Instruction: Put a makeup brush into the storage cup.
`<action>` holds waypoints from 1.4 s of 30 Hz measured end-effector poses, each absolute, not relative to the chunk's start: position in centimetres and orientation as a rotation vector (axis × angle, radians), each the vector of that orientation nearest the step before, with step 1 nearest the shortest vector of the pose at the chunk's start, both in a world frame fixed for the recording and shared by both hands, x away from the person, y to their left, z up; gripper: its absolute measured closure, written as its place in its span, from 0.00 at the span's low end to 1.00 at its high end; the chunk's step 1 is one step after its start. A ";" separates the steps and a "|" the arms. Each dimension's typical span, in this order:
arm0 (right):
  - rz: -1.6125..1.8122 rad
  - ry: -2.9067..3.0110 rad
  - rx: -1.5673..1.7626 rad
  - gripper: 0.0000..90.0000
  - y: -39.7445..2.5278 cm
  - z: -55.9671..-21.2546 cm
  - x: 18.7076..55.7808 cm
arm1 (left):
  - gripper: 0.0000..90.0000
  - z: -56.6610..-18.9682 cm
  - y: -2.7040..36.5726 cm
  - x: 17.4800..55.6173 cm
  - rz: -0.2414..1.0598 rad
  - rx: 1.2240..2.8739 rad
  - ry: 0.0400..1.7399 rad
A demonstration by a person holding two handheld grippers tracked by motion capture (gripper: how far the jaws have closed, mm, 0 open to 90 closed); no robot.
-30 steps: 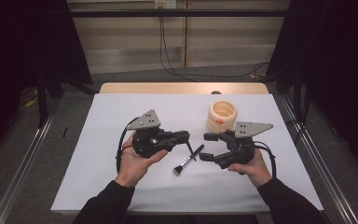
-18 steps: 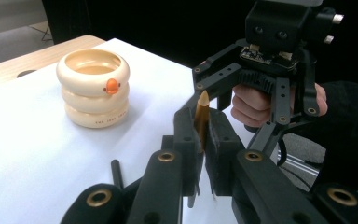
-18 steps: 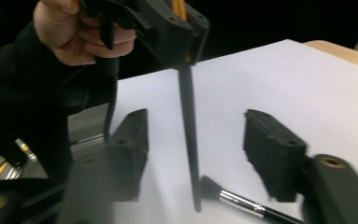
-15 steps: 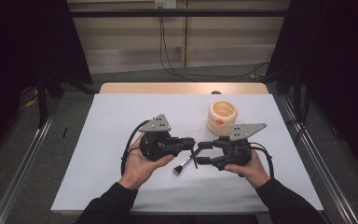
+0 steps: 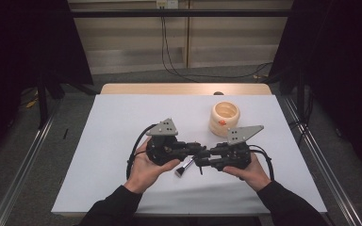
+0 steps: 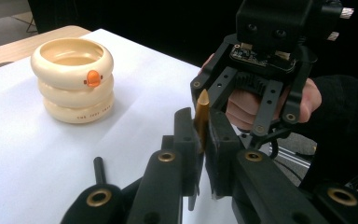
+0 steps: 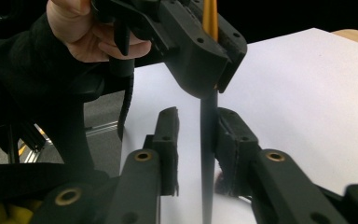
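Right now:
Cup: the cream ring cup stands on the white table; its inside looks bare.
Brush: the brush stands upright, gold tip up, between both claws.
Left gripper: squeezed tight on the brush.
Right gripper: jaws apart around the dark handle.

Open tabletop left of and behind left claw; ringed cup just beyond right claw, blocking forward passage there.
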State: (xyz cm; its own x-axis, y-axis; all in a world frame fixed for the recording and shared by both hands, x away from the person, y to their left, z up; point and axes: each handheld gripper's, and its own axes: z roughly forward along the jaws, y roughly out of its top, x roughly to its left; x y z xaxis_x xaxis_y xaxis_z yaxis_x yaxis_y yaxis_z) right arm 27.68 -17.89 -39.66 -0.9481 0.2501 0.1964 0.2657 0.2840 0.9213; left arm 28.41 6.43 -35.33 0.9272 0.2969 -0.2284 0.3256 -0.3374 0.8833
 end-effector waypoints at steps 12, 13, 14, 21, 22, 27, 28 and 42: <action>-1.809 -2.498 -0.516 0.93 -18.0 -39.7 27.8 | 0.94 -35.6 6.4 28.4 -0.045 1.905 0.440; -1.810 -2.502 -0.518 0.93 -18.0 -39.7 27.8 | 0.93 -35.6 6.4 28.4 -0.037 1.904 0.434; -1.811 -2.504 -0.515 0.93 -18.1 -39.6 27.8 | 0.93 -35.6 6.4 28.4 -0.031 1.902 0.426; -1.821 -2.494 -0.507 0.93 -18.1 -39.6 27.7 | 0.78 -35.5 6.6 28.2 0.004 1.876 0.421; -1.816 -2.498 -0.504 0.93 -18.1 -39.6 27.7 | 0.76 -35.5 6.6 28.3 0.009 1.870 0.422; -1.815 -2.502 -0.513 0.93 -18.1 -39.6 27.8 | 0.67 -35.6 6.8 28.4 0.011 1.855 0.433; -1.818 -2.501 -0.513 0.93 -18.1 -39.6 27.8 | 0.66 -35.6 6.8 28.5 0.018 1.857 0.442; -1.838 -2.504 -0.546 0.93 -18.6 -39.5 27.9 | 0.22 -35.5 6.9 28.7 0.070 1.805 0.519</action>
State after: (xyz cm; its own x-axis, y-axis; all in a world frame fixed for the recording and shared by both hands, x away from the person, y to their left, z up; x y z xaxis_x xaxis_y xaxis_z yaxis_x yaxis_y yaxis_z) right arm 27.89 -18.62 -39.50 -0.9400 0.2820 0.1919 0.2676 0.2608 0.9276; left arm 28.65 6.93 -35.51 0.8989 0.3810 -0.2164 0.3102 -0.2045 0.9284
